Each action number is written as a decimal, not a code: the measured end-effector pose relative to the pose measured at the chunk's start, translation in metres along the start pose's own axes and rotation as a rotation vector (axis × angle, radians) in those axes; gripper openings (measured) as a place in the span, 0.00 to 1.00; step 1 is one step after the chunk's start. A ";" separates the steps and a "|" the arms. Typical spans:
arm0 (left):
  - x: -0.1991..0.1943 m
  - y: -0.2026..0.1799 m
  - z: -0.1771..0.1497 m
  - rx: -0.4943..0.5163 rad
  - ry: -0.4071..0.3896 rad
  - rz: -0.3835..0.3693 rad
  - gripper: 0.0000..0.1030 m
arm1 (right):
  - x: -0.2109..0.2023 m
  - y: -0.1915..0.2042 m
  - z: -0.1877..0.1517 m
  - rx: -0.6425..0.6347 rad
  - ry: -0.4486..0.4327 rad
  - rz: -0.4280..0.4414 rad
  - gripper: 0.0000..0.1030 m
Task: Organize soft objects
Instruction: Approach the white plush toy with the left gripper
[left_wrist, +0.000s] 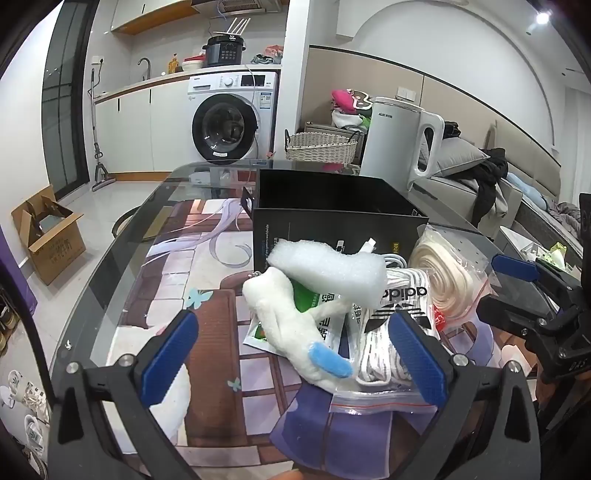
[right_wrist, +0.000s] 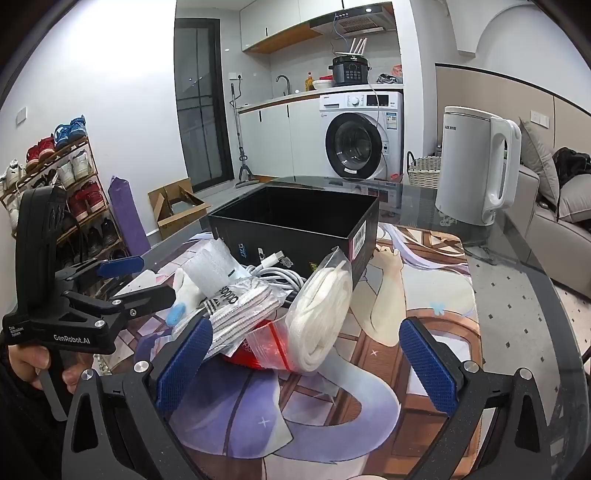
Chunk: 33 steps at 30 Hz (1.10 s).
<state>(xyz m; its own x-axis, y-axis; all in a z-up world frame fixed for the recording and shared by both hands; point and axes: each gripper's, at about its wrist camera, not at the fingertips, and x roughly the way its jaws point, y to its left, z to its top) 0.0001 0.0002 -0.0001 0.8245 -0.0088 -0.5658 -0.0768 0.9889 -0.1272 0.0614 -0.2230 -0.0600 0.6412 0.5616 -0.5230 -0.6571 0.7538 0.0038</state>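
With both the left claw (left_wrist: 293, 356) and right claw (right_wrist: 314, 360) spread wide and empty, start on top of the pile mid-tabletop: pinch the white foam piece (left_wrist: 328, 271) lightly, then drop it into the black box (left_wrist: 332, 206) just behind.

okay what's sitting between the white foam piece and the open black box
A coil of white cable with its plug, lying against the black box just behind the foam piece. The right wrist view shows it best.

Both wrist views angled down, close, sharing black box (left_wrist: 340, 210)
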 end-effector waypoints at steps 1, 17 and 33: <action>0.000 0.000 0.000 0.002 0.000 0.000 1.00 | 0.000 0.000 0.000 -0.001 0.001 0.000 1.00; 0.000 -0.002 0.000 0.037 0.005 -0.008 1.00 | 0.001 -0.004 -0.001 0.010 0.013 -0.006 1.00; 0.007 0.001 -0.002 0.034 0.025 -0.007 1.00 | 0.002 -0.005 0.000 0.014 0.015 -0.011 1.00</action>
<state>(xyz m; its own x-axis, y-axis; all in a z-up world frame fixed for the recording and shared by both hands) 0.0048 0.0010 -0.0056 0.8107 -0.0190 -0.5851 -0.0514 0.9933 -0.1034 0.0659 -0.2257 -0.0613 0.6424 0.5479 -0.5359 -0.6444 0.7646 0.0093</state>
